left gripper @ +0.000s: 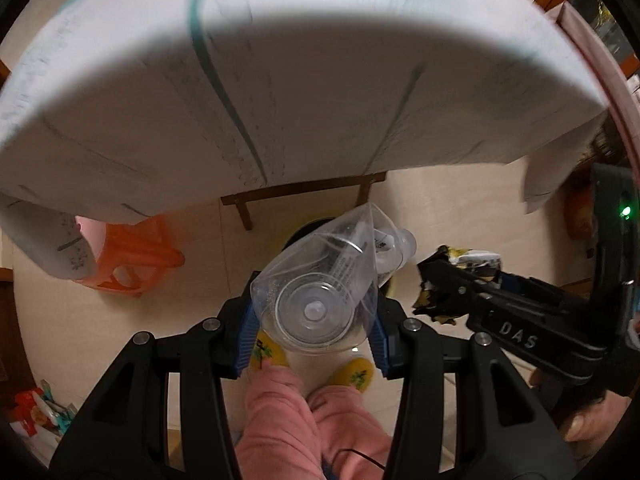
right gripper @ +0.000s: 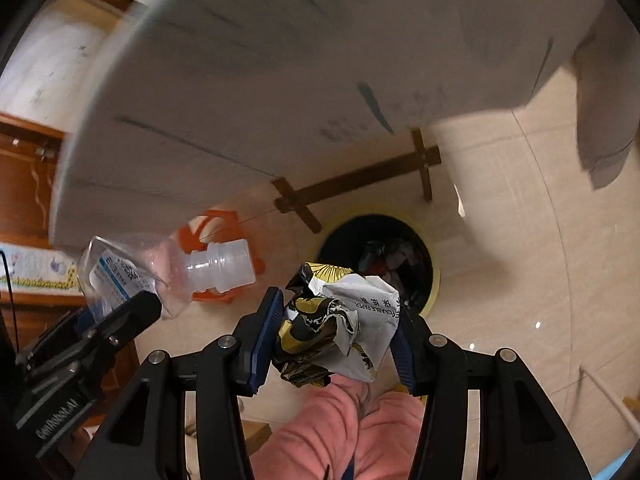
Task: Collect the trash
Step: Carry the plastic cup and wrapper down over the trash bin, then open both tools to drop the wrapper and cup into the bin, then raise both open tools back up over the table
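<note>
The left tool (left gripper: 312,322) is clamped on a clear plastic bottle (left gripper: 320,280), its blue pads (left gripper: 245,330) pressing the body from both sides; the bottle's round base faces the camera and its white cap end points away, toward the floor. The right tool (right gripper: 336,334) grips a crumpled wrapper (right gripper: 340,324), black and gold on one side and white with print on the other, squeezed between its own blue pads (right gripper: 266,332). In the right wrist view the bottle (right gripper: 168,272) shows to the left, held in the left tool (right gripper: 132,312); in the left wrist view the wrapper (left gripper: 456,280) shows to the right in the right tool (left gripper: 444,280). Below both tools are the person's pink trouser legs (left gripper: 304,420) and yellow slippers (left gripper: 356,372) on the pale tiled floor (left gripper: 168,320). Farther off, a round bin (right gripper: 380,256) with a yellow rim and dark lining stands on the floor beyond the wrapper, with scraps already inside. An orange stool (left gripper: 132,260) stands to the left, near the counter edge. A counter (left gripper: 280,100) draped in a white cloth fills the far part of both views, a wooden brace (left gripper: 300,190) showing beneath it.
</note>
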A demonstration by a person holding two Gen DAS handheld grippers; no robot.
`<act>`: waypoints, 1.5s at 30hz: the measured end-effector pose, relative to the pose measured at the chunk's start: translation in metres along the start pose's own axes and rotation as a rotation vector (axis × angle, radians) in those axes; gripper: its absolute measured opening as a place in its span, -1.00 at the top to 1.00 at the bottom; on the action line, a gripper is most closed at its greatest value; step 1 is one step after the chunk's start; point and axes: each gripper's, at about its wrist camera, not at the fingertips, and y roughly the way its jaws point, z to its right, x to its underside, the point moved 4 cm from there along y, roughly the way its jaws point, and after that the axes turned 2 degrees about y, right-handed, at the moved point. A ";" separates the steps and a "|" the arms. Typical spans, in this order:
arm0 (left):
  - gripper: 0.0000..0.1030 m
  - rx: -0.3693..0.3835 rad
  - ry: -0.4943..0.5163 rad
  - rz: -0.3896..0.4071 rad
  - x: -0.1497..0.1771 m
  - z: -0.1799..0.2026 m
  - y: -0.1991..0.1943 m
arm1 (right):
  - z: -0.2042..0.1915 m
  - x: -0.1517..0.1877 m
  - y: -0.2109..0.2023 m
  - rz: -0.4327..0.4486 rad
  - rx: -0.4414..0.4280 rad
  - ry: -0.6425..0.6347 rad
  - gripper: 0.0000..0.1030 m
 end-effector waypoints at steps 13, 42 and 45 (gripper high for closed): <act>0.13 -0.039 0.096 -0.001 0.005 0.005 0.085 | 0.023 -0.019 0.093 -0.049 0.009 0.055 -0.18; -0.16 -0.024 0.078 0.055 0.015 -0.008 -0.046 | -0.025 0.001 -0.041 0.054 -0.025 0.040 -0.56; -0.16 -0.024 0.067 0.094 0.008 -0.008 -0.081 | -0.036 0.003 -0.076 0.083 -0.033 0.025 -0.56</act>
